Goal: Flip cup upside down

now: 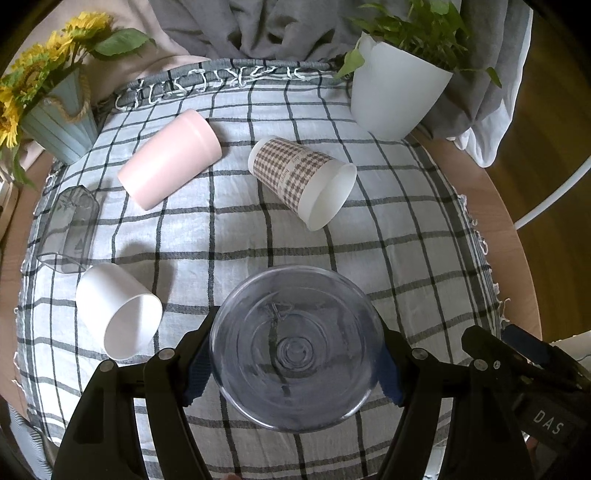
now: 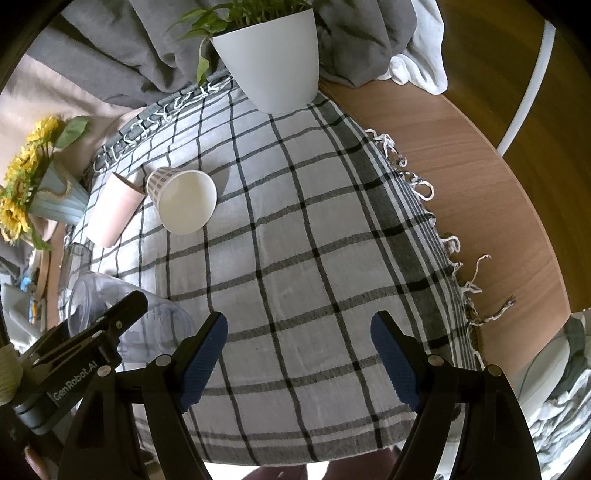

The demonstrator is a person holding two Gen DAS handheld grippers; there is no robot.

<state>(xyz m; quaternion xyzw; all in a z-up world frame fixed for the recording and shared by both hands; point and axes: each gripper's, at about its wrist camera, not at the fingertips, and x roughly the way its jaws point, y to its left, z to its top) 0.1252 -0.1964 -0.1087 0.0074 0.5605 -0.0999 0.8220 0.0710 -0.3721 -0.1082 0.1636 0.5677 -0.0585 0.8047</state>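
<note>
My left gripper [image 1: 295, 363] is shut on a clear plastic cup [image 1: 295, 347]; its round end faces the camera, and it is held low over the checked cloth. The same cup [image 2: 110, 295] and the left gripper [image 2: 122, 314] show at the lower left of the right wrist view. My right gripper [image 2: 299, 354] is open and empty above the cloth near the front edge. A checked-pattern paper cup [image 1: 303, 177] [image 2: 184, 199], a pink cup [image 1: 170, 158] [image 2: 114, 210], a white cup [image 1: 118, 310] and a clear square glass [image 1: 70, 229] lie on their sides.
A checked cloth [image 1: 388, 258] [image 2: 314, 240] covers a wooden table [image 2: 461, 166]. A white plant pot [image 1: 395, 92] [image 2: 273, 59] stands at the far right corner. A blue sunflower pot [image 1: 59, 125] [image 2: 55, 199] stands at the far left. Grey fabric [image 1: 258, 26] lies behind.
</note>
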